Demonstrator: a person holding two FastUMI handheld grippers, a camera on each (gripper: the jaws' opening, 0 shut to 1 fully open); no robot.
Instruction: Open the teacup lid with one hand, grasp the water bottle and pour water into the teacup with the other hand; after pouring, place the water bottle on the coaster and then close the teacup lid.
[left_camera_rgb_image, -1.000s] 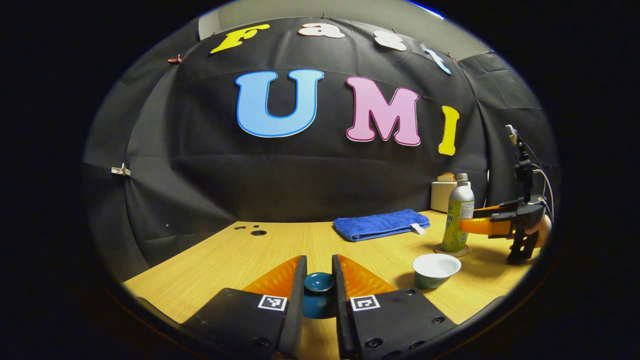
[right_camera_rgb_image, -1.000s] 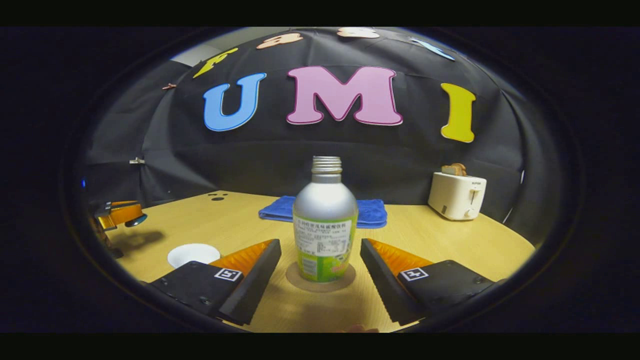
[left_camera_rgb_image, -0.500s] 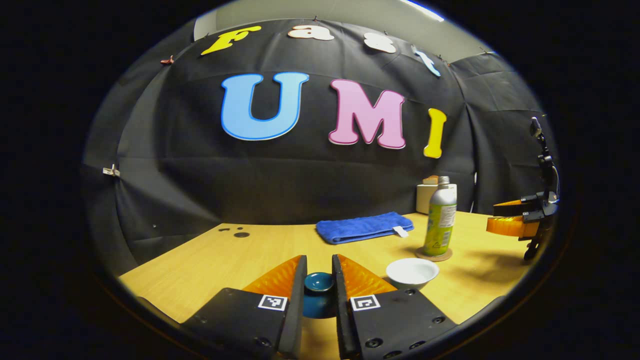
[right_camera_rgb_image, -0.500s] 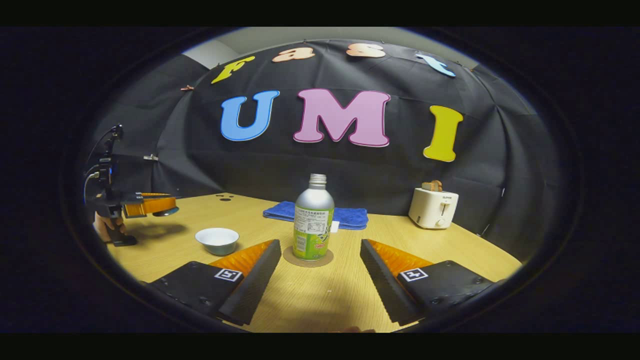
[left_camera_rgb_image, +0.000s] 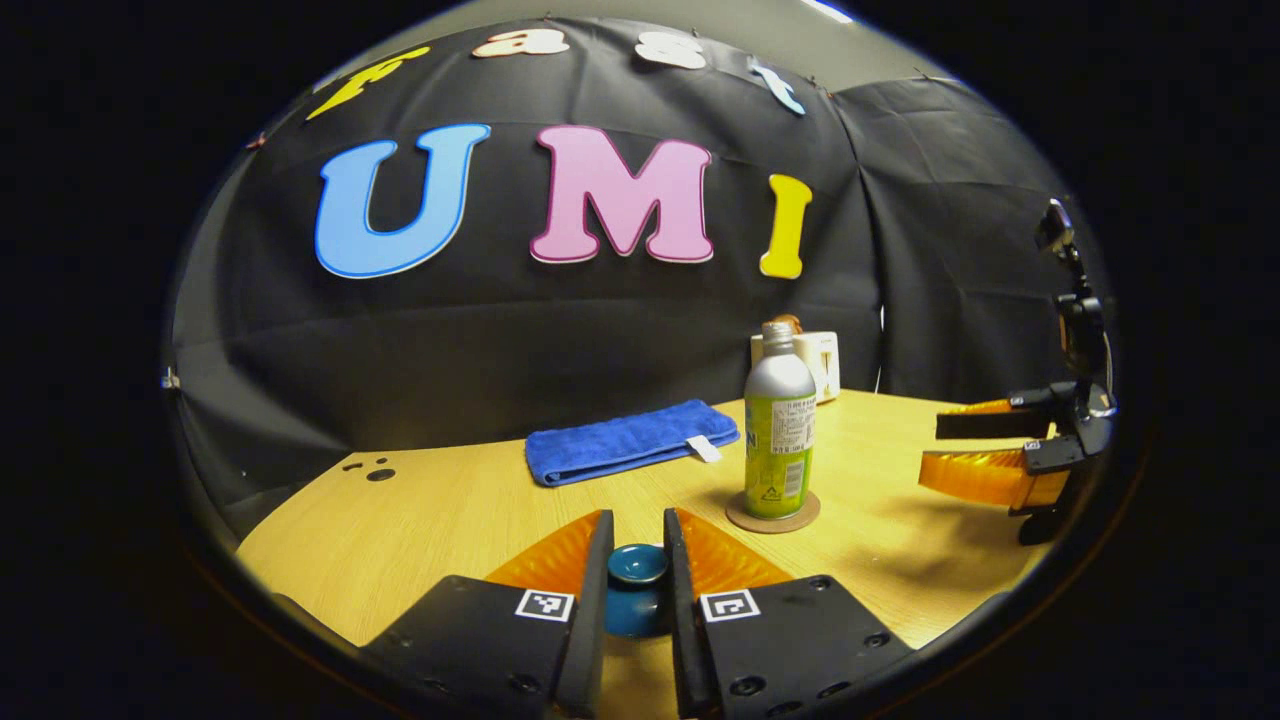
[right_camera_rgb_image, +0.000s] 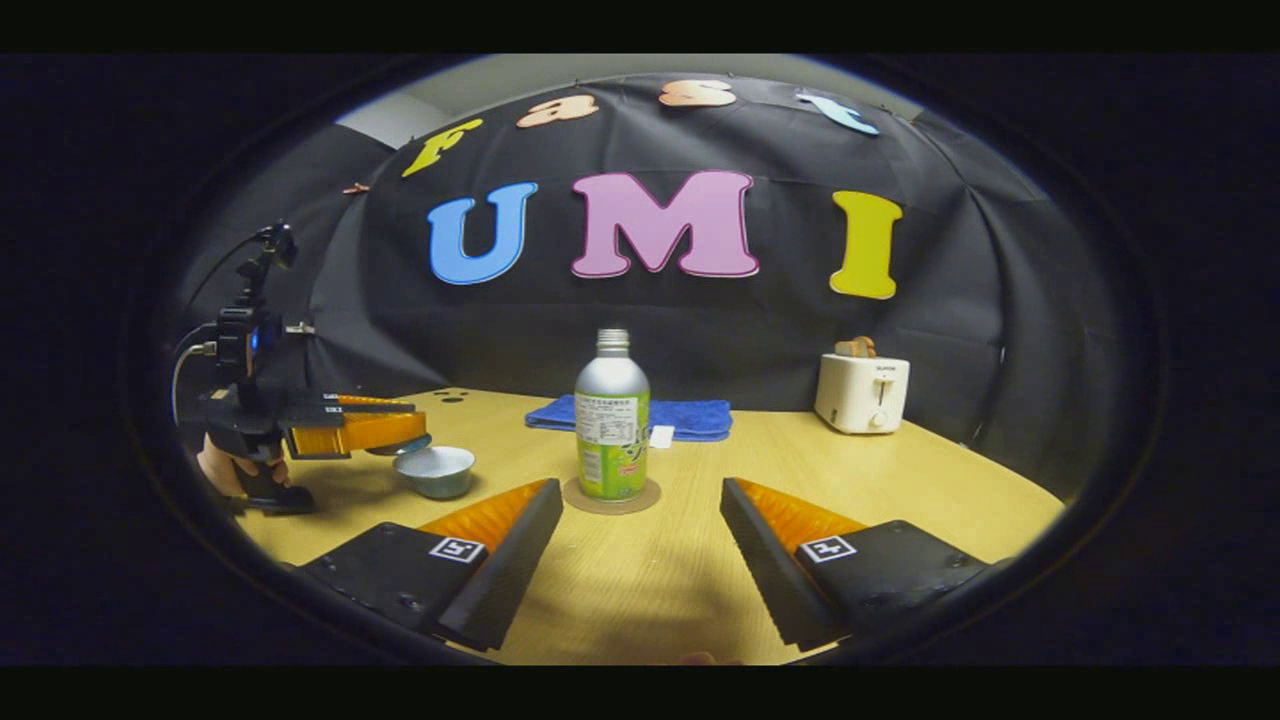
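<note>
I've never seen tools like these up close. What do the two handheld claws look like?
Each claw has two wedge-shaped fingers on flat black plates fixed with screws, and each plate carries a small square black-and-white marker. The left claw, seen from the side, has a black body, a cable and a small camera on a stalk.

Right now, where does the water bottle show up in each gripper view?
Left gripper view: the water bottle stands upright on its coaster, right of centre, beyond the left gripper.
Right gripper view: it stands near the centre, on the coaster, ahead of the open right gripper.
Shared landmark: the blue towel lies behind the bottle in both views.
</note>
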